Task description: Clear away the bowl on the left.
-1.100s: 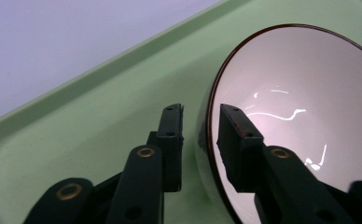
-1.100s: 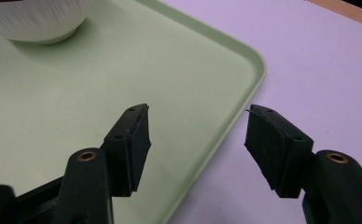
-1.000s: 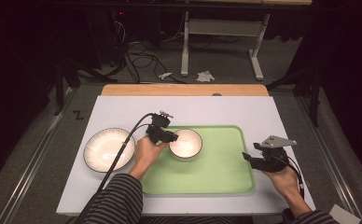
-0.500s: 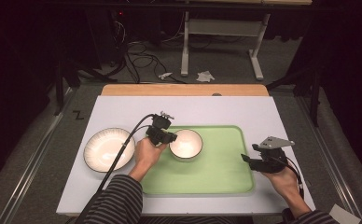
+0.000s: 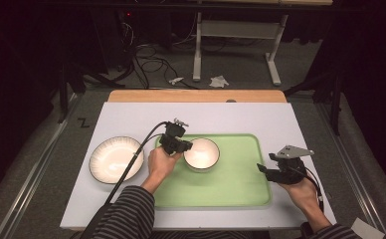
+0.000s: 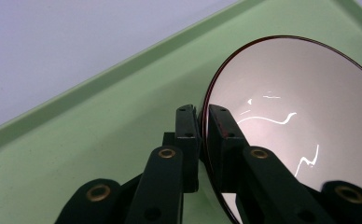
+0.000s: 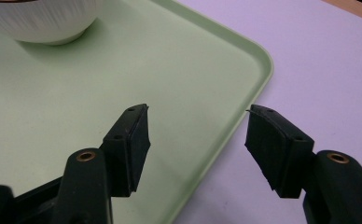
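My left claw (image 5: 183,146) is clamped on the left rim of the small bowl (image 5: 202,154). In the left gripper view one jaw sits outside the wall and one inside, with the thin dark rim pinched between the pads (image 6: 219,130). The jaws have just been closing onto that rim.

The small bowl stands upright on the green tray (image 5: 241,184), in its left half toward the far edge. Its inside is pale and glossy; the right gripper view shows a ribbed white outer wall (image 7: 44,18) resting flat on the tray floor.

My right claw (image 5: 265,171) is apart and holding nothing. It hovers over the tray's right edge: in the right gripper view one jaw is above the tray (image 7: 170,70) and the other above the bare desk (image 7: 319,70), with the tray's raised lip running between them.

A larger bowl (image 5: 116,159) with a dark rim and ribbed inside sits on the desk (image 5: 131,107), left of the tray and just beside my left forearm's striped sleeve (image 5: 126,211). The left gripper's cable (image 5: 131,169) trails across that bowl's right edge.
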`<state>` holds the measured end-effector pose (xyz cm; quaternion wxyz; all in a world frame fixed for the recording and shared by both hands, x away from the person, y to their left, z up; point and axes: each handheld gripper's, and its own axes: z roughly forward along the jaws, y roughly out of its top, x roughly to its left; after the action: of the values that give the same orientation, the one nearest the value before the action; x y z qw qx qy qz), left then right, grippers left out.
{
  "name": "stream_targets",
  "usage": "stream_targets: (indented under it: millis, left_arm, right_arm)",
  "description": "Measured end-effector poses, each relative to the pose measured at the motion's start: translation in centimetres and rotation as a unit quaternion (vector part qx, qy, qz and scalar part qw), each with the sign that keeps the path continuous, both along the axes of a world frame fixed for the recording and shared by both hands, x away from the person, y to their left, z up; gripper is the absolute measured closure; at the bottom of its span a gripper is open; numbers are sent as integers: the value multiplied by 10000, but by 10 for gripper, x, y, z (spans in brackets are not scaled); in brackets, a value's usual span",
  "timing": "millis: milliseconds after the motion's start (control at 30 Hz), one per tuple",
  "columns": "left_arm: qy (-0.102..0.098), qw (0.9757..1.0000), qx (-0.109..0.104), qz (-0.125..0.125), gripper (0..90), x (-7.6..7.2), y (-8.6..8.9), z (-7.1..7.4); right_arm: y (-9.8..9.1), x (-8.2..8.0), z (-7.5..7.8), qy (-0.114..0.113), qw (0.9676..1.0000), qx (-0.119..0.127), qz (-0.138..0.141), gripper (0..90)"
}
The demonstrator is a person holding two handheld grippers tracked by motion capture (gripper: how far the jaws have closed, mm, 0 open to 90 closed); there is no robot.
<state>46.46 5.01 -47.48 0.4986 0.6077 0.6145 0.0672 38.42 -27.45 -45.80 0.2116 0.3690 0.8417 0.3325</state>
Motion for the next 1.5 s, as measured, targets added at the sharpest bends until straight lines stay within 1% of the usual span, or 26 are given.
stream_targets:
  millis: [133, 167, 200, 233, 267, 300, 367, 433, 500, 533, 567, 600, 633, 733, 767, 833, 900, 933, 1000, 1033, 1133, 1167, 1333, 1433, 1467, 1500]
  left_arm:
    - [-10, 10000, -14, -31, 829, -1, 1, 0]
    - [-39, 10000, -19, -32, 827, -1, 1, 1]
    - [-89, 9999, -41, -52, 821, -2, 1, 2]
    - [-172, 9998, -48, -87, 762, -4, 2, 4]
    - [-252, 9997, -30, -75, 738, -5, 2, 7]
    - [-252, 9997, -30, -75, 724, -5, 2, 7]
    - [-328, 9994, -32, -54, 708, -6, 6, 11]
    - [-463, 9989, -8, -34, 651, -9, 9, 17]
    - [-575, 9983, 28, -68, 623, -12, 11, 20]
    - [-618, 9981, 9, -57, 609, -13, 11, 22]
    - [-618, 9981, 9, -57, 595, -13, 11, 22]
    - [-661, 9978, 14, -58, 595, -14, 12, 24]
    - [-752, 9971, 114, -40, 575, -14, 15, 24]
    - [-759, 9970, 166, -19, 564, -14, 17, 25]
    - [-815, 9964, 212, -6, 559, -15, 19, 27]
    - [-831, 9964, 186, 1, 557, -16, 19, 28]
    - [-898, 9957, 208, -18, 552, -19, 20, 31]
    - [-906, 9957, 183, -21, 549, -20, 20, 33]
    - [-926, 9955, 211, -53, 541, -23, 21, 35]
    - [-936, 9953, 217, -71, 539, -24, 22, 36]
    - [-924, 9955, 195, -62, 529, -26, 23, 38]
    - [-944, 9954, 154, -71, 528, -28, 24, 41]
    - [-1031, 9944, 180, -118, 525, -35, 29, 47]
    - [-1070, 9942, 112, -34, 525, -38, 38, 50]
    - [-1070, 9942, 112, -34, 524, -38, 38, 50]
    - [-1095, 9939, 144, 30, 525, -38, 41, 50]
  right_arm:
    - [1, -1, 0, 8, 10000, -2, 26, 410]
    - [1, 0, 0, 14, 10000, 14, 35, 410]
    - [0, 0, 0, 31, 10000, 9, 26, 410]
    - [0, 0, 0, 9, 10000, 23, 21, 410]
    - [-1, 1, 0, 9, 10000, 31, 33, 410]
    - [-1, 1, 0, -7, 10000, 25, 50, 410]
    - [-1, 1, 0, -7, 10000, 24, 47, 410]
    - [0, 0, 0, 0, 10000, 13, 27, 410]
    - [0, 0, 0, 7, 10000, 5, 24, 410]
    - [0, 0, 0, 4, 10000, 14, 24, 410]
    - [0, 0, 0, 4, 10000, 14, 24, 410]
    - [0, 0, 0, 4, 10000, 4, 16, 410]
    - [0, 1, 0, -9, 10000, 7, 32, 411]
    - [1, 2, 0, 20, 10000, 31, 45, 411]
    - [2, 3, 0, 41, 9999, 61, 69, 411]
    - [2, 3, -1, 51, 9999, 67, 86, 412]
    - [4, 3, -1, 45, 9999, 31, 158, 411]
    - [5, 4, -1, 59, 9998, 40, 171, 411]
    - [5, 6, -2, 68, 9998, 33, 206, 411]
    - [5, 6, -2, 88, 9998, 68, 187, 411]
    - [5, 7, -2, 112, 9998, 63, 163, 411]
    - [4, 8, -2, 103, 9998, 93, 138, 411]
    - [4, 7, -1, 66, 9999, 96, 123, 412]
    - [4, 8, -1, 75, 9999, 90, 127, 412]
    - [4, 8, -1, 75, 9999, 90, 127, 412]
    - [4, 8, -1, 85, 9998, 96, 122, 411]
